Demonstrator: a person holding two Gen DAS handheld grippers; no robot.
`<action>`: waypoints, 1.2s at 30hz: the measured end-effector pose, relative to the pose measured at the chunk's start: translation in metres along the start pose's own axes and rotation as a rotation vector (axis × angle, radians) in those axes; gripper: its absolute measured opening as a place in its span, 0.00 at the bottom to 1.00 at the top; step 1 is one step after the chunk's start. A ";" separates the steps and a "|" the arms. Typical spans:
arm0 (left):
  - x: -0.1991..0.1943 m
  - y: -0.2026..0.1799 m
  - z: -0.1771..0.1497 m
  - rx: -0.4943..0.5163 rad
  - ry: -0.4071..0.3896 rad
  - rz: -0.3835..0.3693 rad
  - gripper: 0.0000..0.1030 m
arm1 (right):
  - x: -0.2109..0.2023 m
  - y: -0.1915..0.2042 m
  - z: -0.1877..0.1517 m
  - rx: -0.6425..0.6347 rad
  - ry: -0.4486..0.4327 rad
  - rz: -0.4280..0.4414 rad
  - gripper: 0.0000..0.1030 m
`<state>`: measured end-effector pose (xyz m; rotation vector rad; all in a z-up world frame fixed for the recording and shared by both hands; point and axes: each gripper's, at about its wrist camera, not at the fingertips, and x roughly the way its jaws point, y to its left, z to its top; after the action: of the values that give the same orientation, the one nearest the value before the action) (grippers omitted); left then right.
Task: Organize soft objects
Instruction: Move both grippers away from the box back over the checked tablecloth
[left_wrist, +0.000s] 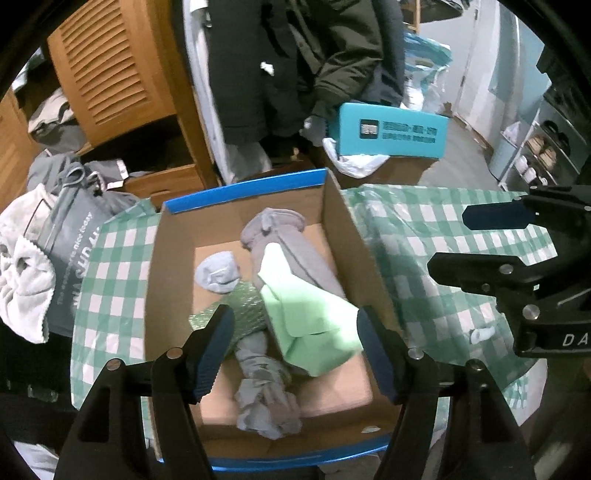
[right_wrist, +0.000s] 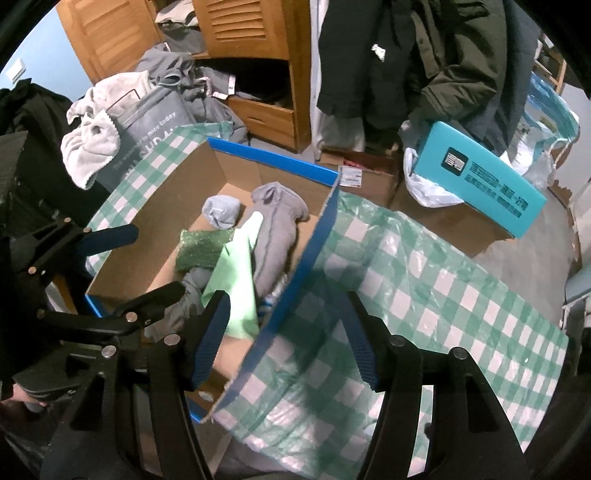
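L gripper: jaws spread wide, nothing pinched; hangs over the near half of the cardboard box, pointing steeply down.
R gripper: jaws also spread, empty; straddles the box's blue-edged right wall, one finger over the box interior, other over the checked tablecloth.
Green cloth: pale green folded piece, lies in the box btwn the L fingers in that view, just beyond the tips; apparently resting on the pile, not gripped. Long axis runs near-right to far-left, toward the box's back wall.
Twisted grey garment: nearest item on the box floor, under and slightly left of the L gripper.
Green mesh bundle: by the L gripper's left finger, partly under the green cloth.
Grey plush roll: further back, lengthwise along the right wall, top end near the far wall.
Balled blue-grey sock: far-left part of the box floor.
Key relation: soft items lie straight below and ahead of the L gripper; R gripper sits off to the right over the wall, so L is nearer for any further tidying, judged.
Outside box: white towel on a grey bag, far left, well apart from both grippers; possibly next to sort.
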<state>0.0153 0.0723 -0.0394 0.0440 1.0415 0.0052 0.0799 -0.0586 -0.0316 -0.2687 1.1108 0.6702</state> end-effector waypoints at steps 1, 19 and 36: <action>0.001 -0.004 0.000 0.005 0.002 -0.004 0.69 | -0.002 -0.003 -0.003 0.004 0.000 -0.003 0.60; 0.011 -0.073 0.008 0.115 0.040 -0.055 0.72 | -0.025 -0.081 -0.057 0.133 0.006 -0.064 0.60; 0.035 -0.133 0.012 0.207 0.088 -0.081 0.75 | -0.022 -0.150 -0.111 0.285 0.052 -0.101 0.60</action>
<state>0.0412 -0.0598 -0.0691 0.1912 1.1280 -0.1757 0.0856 -0.2407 -0.0787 -0.0977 1.2181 0.4108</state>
